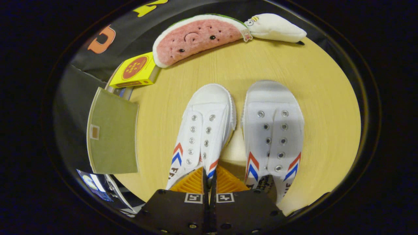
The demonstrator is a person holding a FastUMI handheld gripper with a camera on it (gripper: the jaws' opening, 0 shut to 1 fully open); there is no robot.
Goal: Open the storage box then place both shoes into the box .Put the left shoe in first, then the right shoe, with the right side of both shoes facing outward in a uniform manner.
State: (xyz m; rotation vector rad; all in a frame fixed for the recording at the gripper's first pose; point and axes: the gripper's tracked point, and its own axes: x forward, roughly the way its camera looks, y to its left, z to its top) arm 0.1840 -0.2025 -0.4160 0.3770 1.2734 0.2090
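Observation:
Two white canvas shoes with red and blue chevrons point away from me on the round wooden table (pixel 320 107). The left-hand shoe (pixel 204 127) sits closer and brighter, its heel end at my fingers. My gripper (pixel 209 178) is shut on the inner side wall of this shoe's opening, with a thin strip of canvas pinched between the pads. To its right the right-hand shoe (pixel 272 130) lies flat on the table, apart from my fingers. Left of the shoes an olive-green panel (pixel 112 133) of the storage box stands at the table's edge; the box's inside is hidden.
A yellow carton (pixel 135 70) lies beyond the green panel. At the far side of the table lie a watermelon-slice plush (pixel 196 37) and a white plush (pixel 277 27). Bare wood spreads right of the shoes.

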